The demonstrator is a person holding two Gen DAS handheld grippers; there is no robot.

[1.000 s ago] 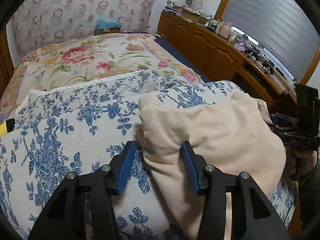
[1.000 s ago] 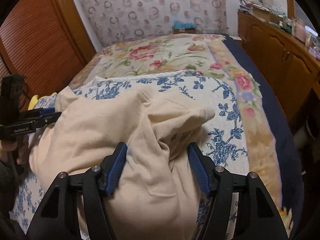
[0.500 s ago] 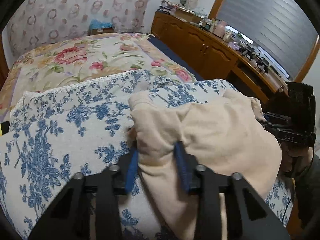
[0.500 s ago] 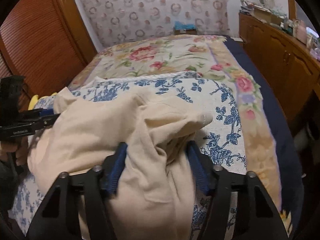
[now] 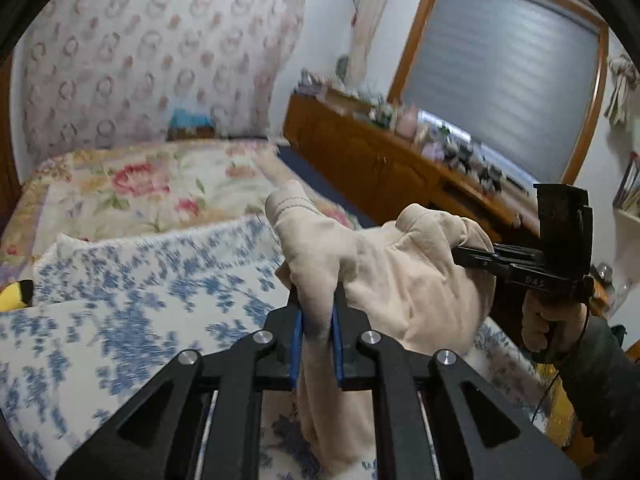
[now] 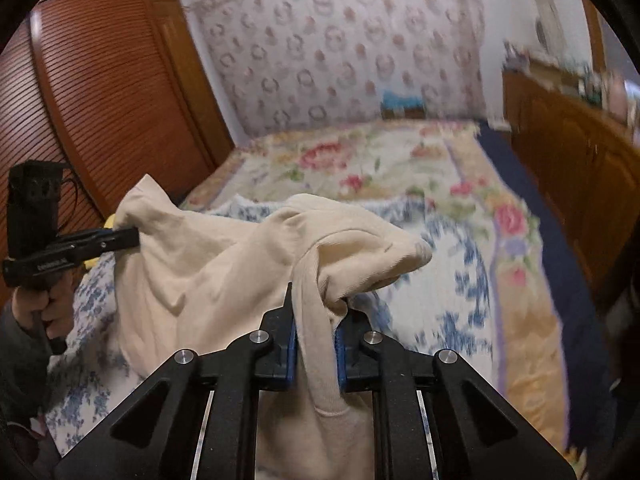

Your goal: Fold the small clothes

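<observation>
A cream garment (image 5: 392,276) hangs lifted above the bed, held at two places. My left gripper (image 5: 317,320) is shut on one bunched edge of it; the cloth drapes down between the blue pads. My right gripper (image 6: 316,320) is shut on another bunched edge of the same garment (image 6: 208,272). In the left wrist view the right gripper (image 5: 472,258) bites the cloth at the right. In the right wrist view the left gripper (image 6: 128,238) bites it at the left.
Below lies a blue-flowered white cloth (image 5: 132,312) over a floral bedspread (image 6: 360,164). A wooden cabinet (image 5: 380,160) with clutter runs along the right. A slatted wooden door (image 6: 92,96) stands at the left. A yellow toy (image 5: 14,294) lies at the bed's left edge.
Both grippers closed on the cream garment and raised it off the bed. The views tilted upward and the garment now hangs between the two grippers.
</observation>
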